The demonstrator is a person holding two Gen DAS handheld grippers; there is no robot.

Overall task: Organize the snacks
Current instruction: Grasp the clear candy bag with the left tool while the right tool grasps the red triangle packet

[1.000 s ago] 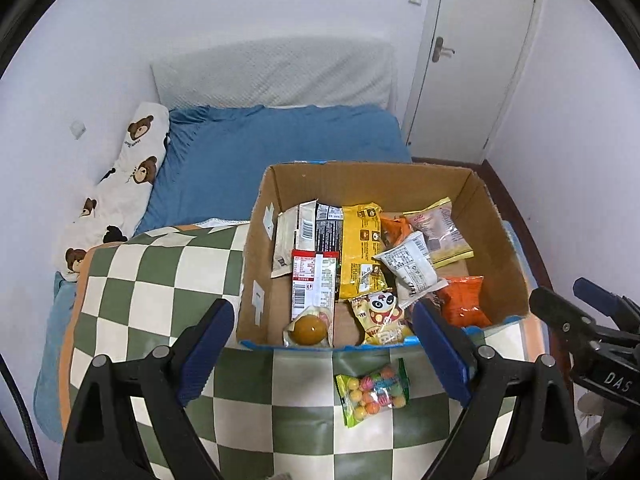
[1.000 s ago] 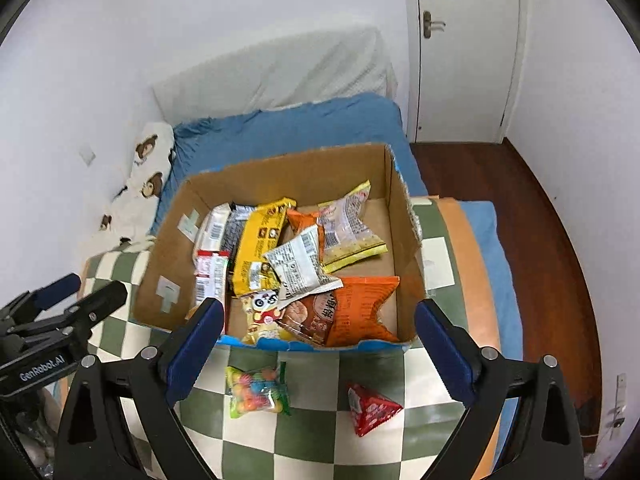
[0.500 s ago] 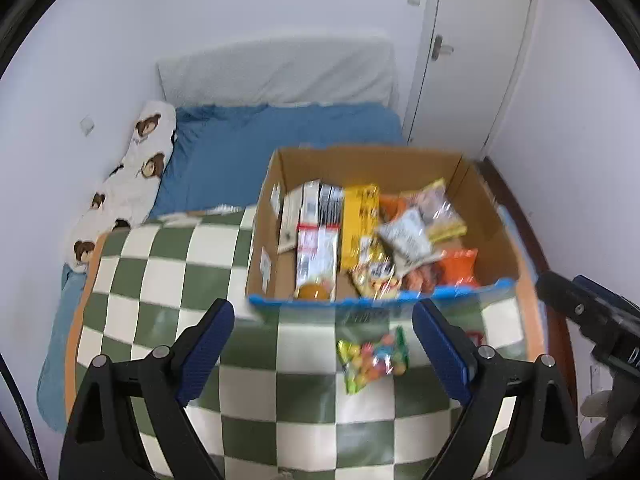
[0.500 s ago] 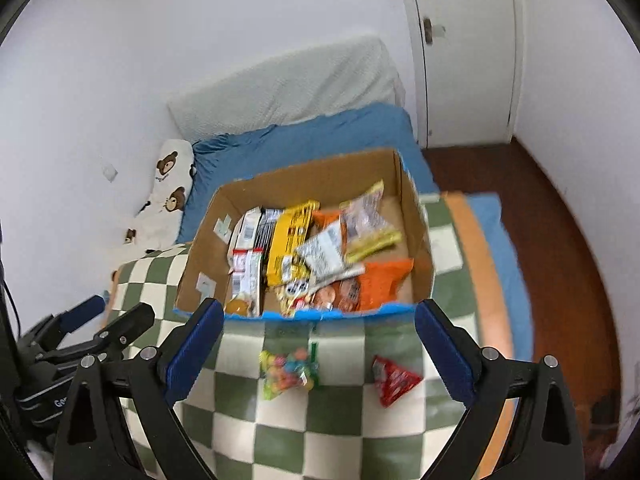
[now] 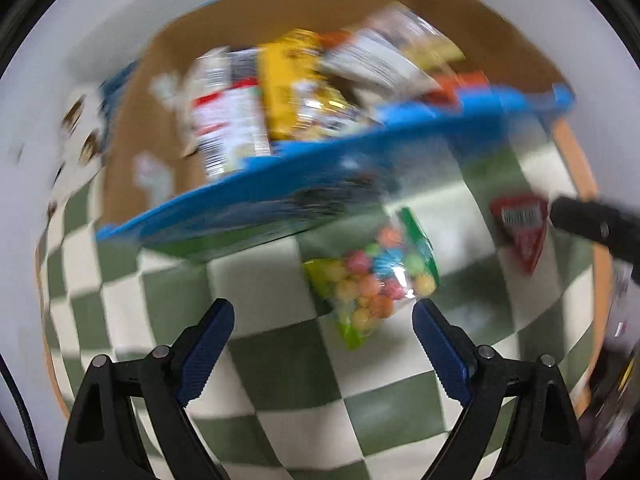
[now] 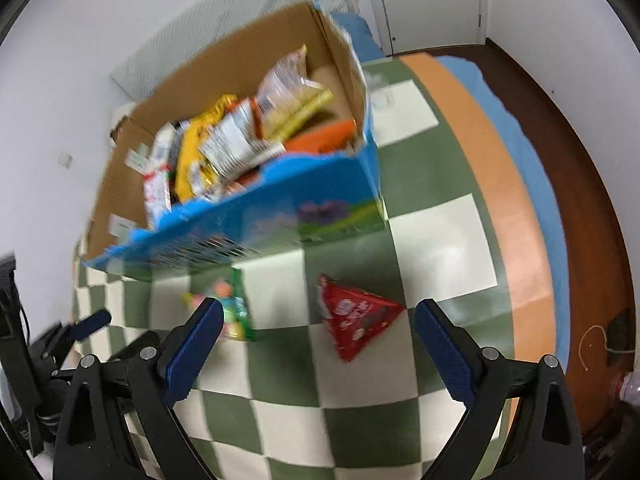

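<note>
A cardboard box (image 5: 320, 184) with a blue printed front holds several snack packets (image 5: 296, 92); it also shows in the right wrist view (image 6: 256, 224). A bag of coloured candy balls (image 5: 372, 280) lies on the checkered cloth just ahead of my open, empty left gripper (image 5: 323, 320), nearer its right finger. A red triangular packet (image 6: 356, 314) lies between the fingers' line of my open, empty right gripper (image 6: 316, 322); it shows in the left wrist view (image 5: 522, 228) too. The candy bag (image 6: 234, 312) sits by my right gripper's left finger. Both views are blurred.
The green-and-white checkered cloth (image 6: 360, 412) has an orange border (image 6: 508, 208) over a blue bed. Brown floor (image 6: 592, 184) lies to the right, with a white door behind. The left gripper (image 6: 80, 328) shows at the right view's lower left.
Both grippers have dropped low and moved in close to the cloth. The candy bag and red packet now sit just ahead of the fingers. Jaws stay open.
</note>
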